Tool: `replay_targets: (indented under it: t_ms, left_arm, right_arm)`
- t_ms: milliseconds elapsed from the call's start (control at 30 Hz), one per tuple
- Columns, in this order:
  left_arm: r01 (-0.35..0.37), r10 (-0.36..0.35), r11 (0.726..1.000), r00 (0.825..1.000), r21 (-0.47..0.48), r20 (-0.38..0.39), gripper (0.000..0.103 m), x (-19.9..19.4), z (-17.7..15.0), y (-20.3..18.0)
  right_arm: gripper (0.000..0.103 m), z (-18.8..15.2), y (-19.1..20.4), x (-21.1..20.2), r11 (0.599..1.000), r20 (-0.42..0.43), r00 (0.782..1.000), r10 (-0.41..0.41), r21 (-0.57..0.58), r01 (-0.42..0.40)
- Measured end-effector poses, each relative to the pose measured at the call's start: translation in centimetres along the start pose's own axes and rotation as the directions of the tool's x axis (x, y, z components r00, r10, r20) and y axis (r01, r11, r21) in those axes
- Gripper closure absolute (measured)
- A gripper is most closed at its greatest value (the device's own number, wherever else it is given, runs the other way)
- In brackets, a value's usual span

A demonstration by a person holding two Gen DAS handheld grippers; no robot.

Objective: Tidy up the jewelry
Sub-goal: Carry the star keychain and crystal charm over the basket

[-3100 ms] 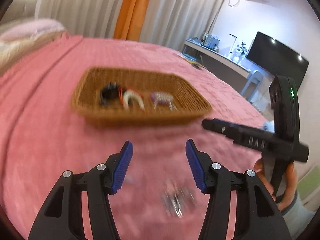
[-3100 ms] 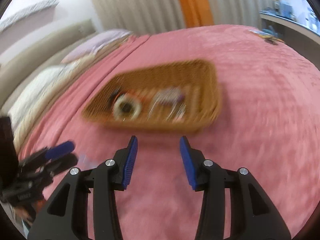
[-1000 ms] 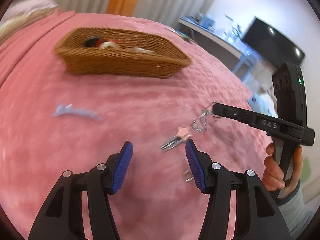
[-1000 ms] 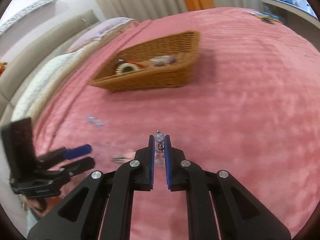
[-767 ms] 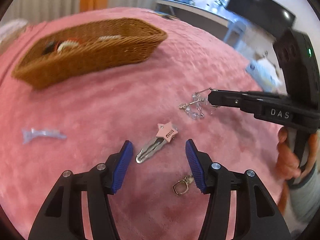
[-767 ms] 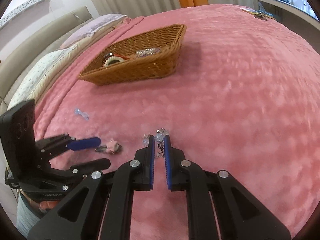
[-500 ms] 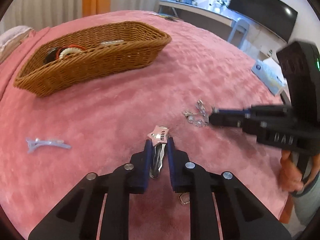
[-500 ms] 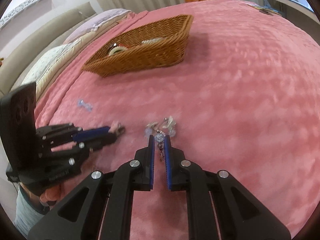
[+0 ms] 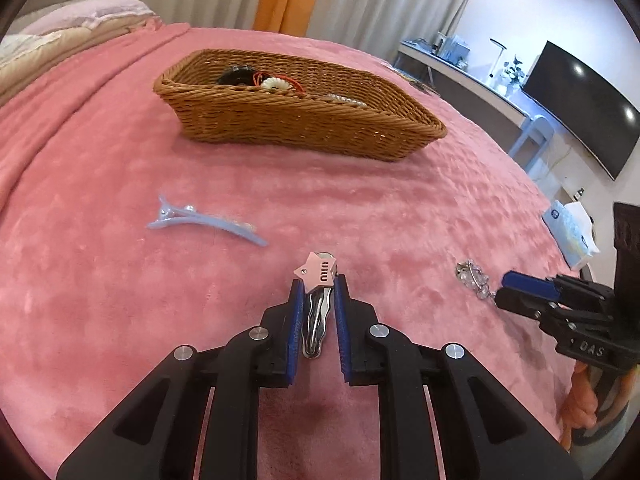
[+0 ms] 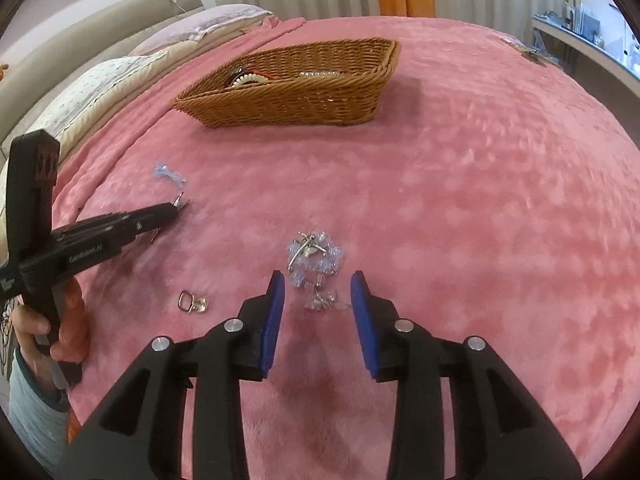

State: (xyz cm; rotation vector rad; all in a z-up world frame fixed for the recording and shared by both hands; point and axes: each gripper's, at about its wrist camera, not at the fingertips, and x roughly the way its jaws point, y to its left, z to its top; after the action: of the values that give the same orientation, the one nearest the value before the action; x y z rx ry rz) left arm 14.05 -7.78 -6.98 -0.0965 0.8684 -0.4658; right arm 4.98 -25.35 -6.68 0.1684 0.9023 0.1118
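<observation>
Left tool (image 9: 317, 300): we have it nearly closed, pads pinching the silver snap hair clip with the pink star (image 9: 317, 280); the clip's long axis runs along the fingers.
Woven brown wicker basket (image 9: 304, 120): on the pink bed blanket (image 9: 400, 208), at 12 o'clock from the clip, well apart.
Right tool (image 10: 318, 292): jaws opening, gripping nothing.
Clear-bead bracelet with silver clasp (image 10: 314, 260): lies at 12 o'clock, partly between the pads.
</observation>
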Motion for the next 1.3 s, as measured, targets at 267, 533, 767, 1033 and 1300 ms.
replay_targets:
  t_ms: [267,533,767,1033,1300]
  left_arm:
    - [0.02,-0.02,1.0,1.0,0.018,0.004,0.089,0.0,-0.6,-0.3]
    - [0.048,-0.05,0.998,0.998,0.037,0.045,0.089,-0.9,-0.7,-0.5]
    - [0.078,-0.081,0.996,0.99,0.031,0.113,0.089,-3.7,0.4,-0.9]
    - [0.007,-0.036,0.993,0.969,0.121,0.245,0.089,-8.3,6.5,-3.8]
    - [0.032,-0.06,0.995,0.949,0.094,0.309,0.089,-4.8,15.0,-2.4]
  right_arm:
    - [0.072,1.2,1.4,3.1,0.998,-0.038,0.998,-0.057,-0.039,0.056]
    - [0.089,0.9,2.9,2.0,0.993,0.019,0.998,-0.055,-0.105,0.056]
    - [0.089,3.2,3.8,-2.2,0.993,0.122,0.992,-0.021,-0.112,0.035]
    - [0.089,10.2,5.2,-6.3,0.989,0.266,0.964,0.016,-0.144,0.024]
    - [0.089,18.9,3.2,-1.5,0.998,0.299,0.954,0.011,-0.063,0.009]
